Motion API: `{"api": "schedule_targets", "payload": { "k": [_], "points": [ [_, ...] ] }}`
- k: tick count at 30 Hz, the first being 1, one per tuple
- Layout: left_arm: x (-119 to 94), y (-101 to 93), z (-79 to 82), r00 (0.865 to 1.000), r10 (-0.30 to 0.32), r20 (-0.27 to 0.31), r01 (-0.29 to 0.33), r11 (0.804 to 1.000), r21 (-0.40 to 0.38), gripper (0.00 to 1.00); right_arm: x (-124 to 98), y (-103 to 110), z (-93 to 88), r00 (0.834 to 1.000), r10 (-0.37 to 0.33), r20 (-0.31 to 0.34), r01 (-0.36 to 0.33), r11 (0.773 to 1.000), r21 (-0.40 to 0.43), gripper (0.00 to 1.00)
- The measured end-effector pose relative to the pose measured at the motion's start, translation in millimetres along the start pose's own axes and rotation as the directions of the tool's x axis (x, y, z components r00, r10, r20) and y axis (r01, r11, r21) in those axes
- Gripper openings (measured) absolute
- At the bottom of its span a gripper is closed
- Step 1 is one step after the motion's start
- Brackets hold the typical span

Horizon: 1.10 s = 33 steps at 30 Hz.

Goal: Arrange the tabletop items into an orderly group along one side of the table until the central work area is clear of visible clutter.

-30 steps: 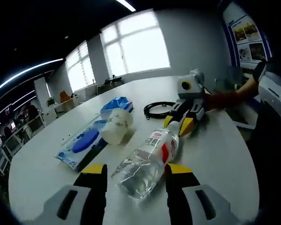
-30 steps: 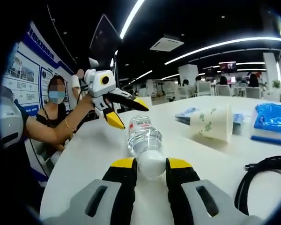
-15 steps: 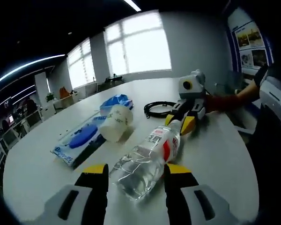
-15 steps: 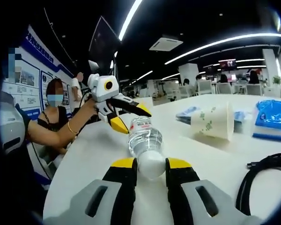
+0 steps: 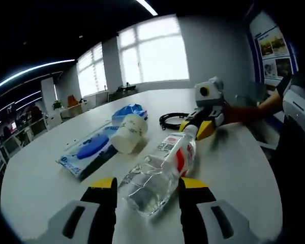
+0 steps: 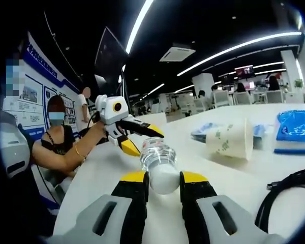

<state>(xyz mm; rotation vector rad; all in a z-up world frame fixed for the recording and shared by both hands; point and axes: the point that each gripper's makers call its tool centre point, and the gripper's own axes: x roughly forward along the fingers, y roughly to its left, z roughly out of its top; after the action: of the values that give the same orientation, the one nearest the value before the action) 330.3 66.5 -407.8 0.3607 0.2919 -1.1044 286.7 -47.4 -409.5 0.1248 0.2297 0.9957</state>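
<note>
A clear water bottle (image 5: 157, 175) with a red-and-white label lies on the white table (image 5: 244, 173). In the left gripper view its base sits between the jaws of my left gripper (image 5: 148, 184), which stands open around it. My right gripper (image 6: 163, 178) is shut on the bottle's white cap, and the bottle (image 6: 157, 150) points away from it. In the right gripper view the left gripper (image 6: 142, 141) straddles the far end of the bottle. In the left gripper view the right gripper (image 5: 198, 127) is at the bottle's neck.
A paper cup (image 5: 128, 133) (image 6: 229, 138) lies on its side. A blue wipes pack (image 5: 86, 152), a crinkled blue bag (image 5: 127, 111) (image 6: 297, 129) and a coiled black cable (image 5: 173, 119) (image 6: 284, 193) lie around it. The person (image 6: 61, 147) is at the table's edge.
In the right gripper view the left gripper has come down from above the bottle's far end to straddle it. The right gripper has stayed shut on the cap.
</note>
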Motion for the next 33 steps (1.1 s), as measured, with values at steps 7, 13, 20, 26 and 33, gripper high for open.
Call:
{"api": "schedule_targets", "payload": {
  "k": [7,13,20,26,33],
  "points": [
    [-2,1.8,0.2,1.000,0.000,0.012,0.000,1.000,-0.019,0.47,1,-1,5.9,1.000,-0.005,0.014,0.004,1.000,0.013,0.22],
    [-4,2.0,-1.4,1.000,0.023,0.004,-0.023,1.000,-0.003,0.47,2,-2,21.9,0.999,-0.006,0.040,0.006,1.000,0.009,0.22],
    [-9,3.9,-3.0,0.999,0.039,0.019,-0.038,0.999,-0.017,0.45,5,-1,38.9,0.997,-0.006,0.073,0.007,1.000,-0.010,0.22],
    [-13,8.7,-4.9,0.998,0.056,0.032,-0.054,0.997,-0.047,0.43,13,2,60.8,0.995,-0.003,0.097,0.008,0.999,-0.051,0.22],
    [-16,10.2,-9.5,0.996,0.080,0.036,-0.080,0.997,-0.004,0.41,23,5,78.5,0.993,0.003,0.118,0.008,0.996,-0.091,0.21]
  ]
}}
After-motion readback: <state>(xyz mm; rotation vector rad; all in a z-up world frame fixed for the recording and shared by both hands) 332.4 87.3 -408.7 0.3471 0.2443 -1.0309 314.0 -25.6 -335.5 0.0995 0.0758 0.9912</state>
